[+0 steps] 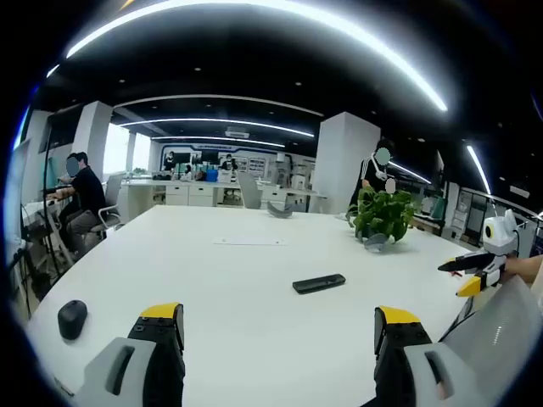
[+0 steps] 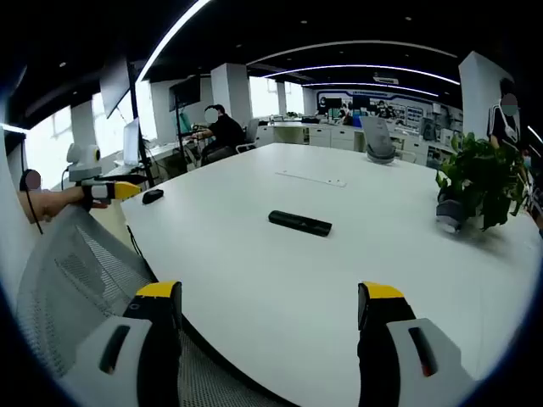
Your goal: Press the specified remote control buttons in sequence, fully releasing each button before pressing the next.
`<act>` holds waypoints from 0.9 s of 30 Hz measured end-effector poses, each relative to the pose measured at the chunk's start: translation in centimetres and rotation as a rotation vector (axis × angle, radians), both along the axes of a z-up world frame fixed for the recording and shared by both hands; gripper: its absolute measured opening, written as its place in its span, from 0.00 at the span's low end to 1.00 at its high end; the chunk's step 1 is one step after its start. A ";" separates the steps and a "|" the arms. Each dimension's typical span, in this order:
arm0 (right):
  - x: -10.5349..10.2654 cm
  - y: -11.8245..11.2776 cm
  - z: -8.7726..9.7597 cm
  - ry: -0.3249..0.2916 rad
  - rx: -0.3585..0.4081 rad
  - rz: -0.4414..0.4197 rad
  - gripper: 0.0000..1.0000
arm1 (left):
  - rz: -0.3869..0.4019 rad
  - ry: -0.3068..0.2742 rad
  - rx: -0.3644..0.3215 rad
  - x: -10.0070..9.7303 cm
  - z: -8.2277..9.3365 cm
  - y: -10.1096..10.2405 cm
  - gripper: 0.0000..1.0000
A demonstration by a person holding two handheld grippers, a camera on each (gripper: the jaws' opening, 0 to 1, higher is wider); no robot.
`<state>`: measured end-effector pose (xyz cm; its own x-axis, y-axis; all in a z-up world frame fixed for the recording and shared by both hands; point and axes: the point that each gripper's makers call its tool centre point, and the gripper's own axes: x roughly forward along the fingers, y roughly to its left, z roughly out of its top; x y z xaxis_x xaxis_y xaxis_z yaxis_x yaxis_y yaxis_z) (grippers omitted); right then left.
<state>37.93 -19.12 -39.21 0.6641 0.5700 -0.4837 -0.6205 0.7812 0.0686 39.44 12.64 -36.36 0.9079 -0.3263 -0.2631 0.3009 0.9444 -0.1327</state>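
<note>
Right now my left gripper sits released, its jaws spread wide over the near edge of the white table, holding nothing. My right gripper is likewise slack and empty, jaws apart, hovering at the table's edge above a mesh chair back.

Using the remote control as my landmark: it lies flat near the table's middle, well ahead of both grippers. Beyond it sits a potted plant. Well off to the remote's left, near the table edge, rests a dark computer mouse.

I judge the remote to be light, rigid and smooth-cased, so on this slick tabletop it will likely skate if poked at an angle. I would pin it by its long sides with one gripper and press straight down with a jaw tip of the other. I cannot make out its buttons from here.
</note>
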 end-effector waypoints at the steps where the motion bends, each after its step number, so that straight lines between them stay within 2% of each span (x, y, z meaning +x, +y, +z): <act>1: 0.0 0.0 0.0 0.000 -0.002 0.001 0.89 | 0.002 0.000 -0.003 0.0 0.0 0.0 0.97; 9: -0.2 0.1 -0.1 0.004 -0.014 0.008 0.89 | 0.016 -0.018 -0.010 -0.1 0.4 0.2 0.97; 16: -0.1 0.0 0.1 -0.004 -0.005 -0.003 0.89 | 0.006 -0.010 -0.006 -0.1 0.3 0.0 0.97; 20: -0.2 -0.3 -0.9 0.043 -0.021 -0.013 0.90 | 0.005 -0.005 -0.009 -0.1 0.2 0.1 0.97; 27: -0.2 -0.5 -0.7 0.036 -0.015 -0.027 0.89 | 0.020 -0.021 -0.020 -0.1 0.5 0.5 0.97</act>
<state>37.74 -19.59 -39.88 0.6612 0.5448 -0.5158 -0.5965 0.7987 0.0790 39.35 13.11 -35.89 0.9196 -0.3127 -0.2378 0.2847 0.9476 -0.1452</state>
